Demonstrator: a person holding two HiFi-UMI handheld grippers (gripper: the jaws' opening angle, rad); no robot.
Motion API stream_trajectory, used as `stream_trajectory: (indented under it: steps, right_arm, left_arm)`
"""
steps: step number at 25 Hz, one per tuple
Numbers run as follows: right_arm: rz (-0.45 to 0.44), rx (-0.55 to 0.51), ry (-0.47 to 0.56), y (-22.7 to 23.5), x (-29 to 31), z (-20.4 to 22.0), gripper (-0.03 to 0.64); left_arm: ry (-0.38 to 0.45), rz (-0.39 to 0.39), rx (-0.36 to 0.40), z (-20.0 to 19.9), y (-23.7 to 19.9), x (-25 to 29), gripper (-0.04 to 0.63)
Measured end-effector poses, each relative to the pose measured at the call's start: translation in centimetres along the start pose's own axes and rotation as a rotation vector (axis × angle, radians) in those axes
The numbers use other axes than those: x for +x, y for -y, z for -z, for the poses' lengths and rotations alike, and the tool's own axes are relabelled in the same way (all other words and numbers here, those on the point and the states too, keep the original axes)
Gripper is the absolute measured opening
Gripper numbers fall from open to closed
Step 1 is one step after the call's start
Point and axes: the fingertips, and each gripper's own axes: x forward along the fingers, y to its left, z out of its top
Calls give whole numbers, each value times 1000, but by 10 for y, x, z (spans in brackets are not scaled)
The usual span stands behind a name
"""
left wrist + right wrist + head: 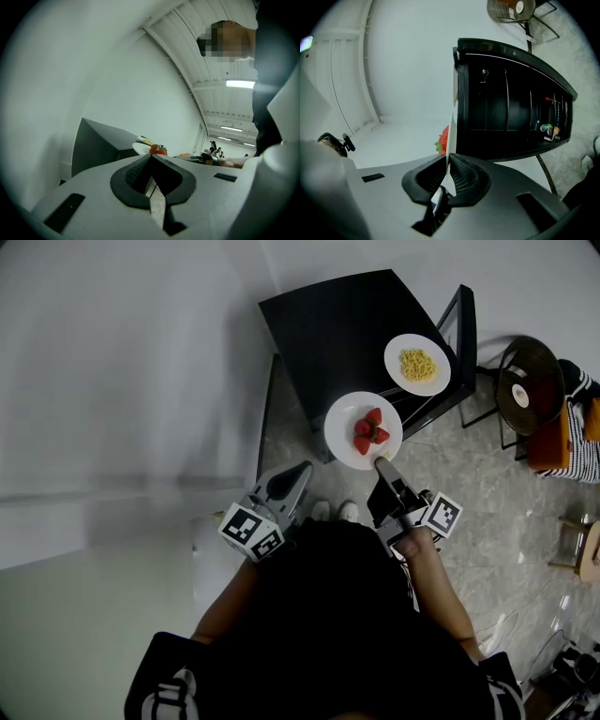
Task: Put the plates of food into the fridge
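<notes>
Left tool is idling fully closed on nothing, probably being kept free for the fridge door. Right tool is pinching the near rim of the strawberry plate, carrying it roughly level just off the tabletop corner so the strawberries aren't sliding. Plate of yellow food is sitting on the tabletop further right, awaiting pickup.

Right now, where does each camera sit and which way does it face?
Head view: on the head, steeply down at the table; shows arms, torso.
Left gripper view: on the left gripper, along its shut, empty jaws toward the table.
Right gripper view: on the right gripper, sideways, jaws clamped on the strawberry plate.
Shared: all three show the strawberries.
</notes>
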Motion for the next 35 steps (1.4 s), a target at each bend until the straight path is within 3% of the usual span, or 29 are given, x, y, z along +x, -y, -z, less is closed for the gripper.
stream_trajectory:
  steps: [11,23,35]
  right_arm:
    - [76,-10,-10,41,-41,-3,41]
    - [171,-62,-51,114,-14,-10,41]
    - [275,-29,-67,163,18,-22,41]
  left_arm:
    - [-17,-11,10,4,7,-4,23]
    - [-12,-51,19,3,-3,-17,23]
    - [-16,-81,22,-1,-7,-21,23]
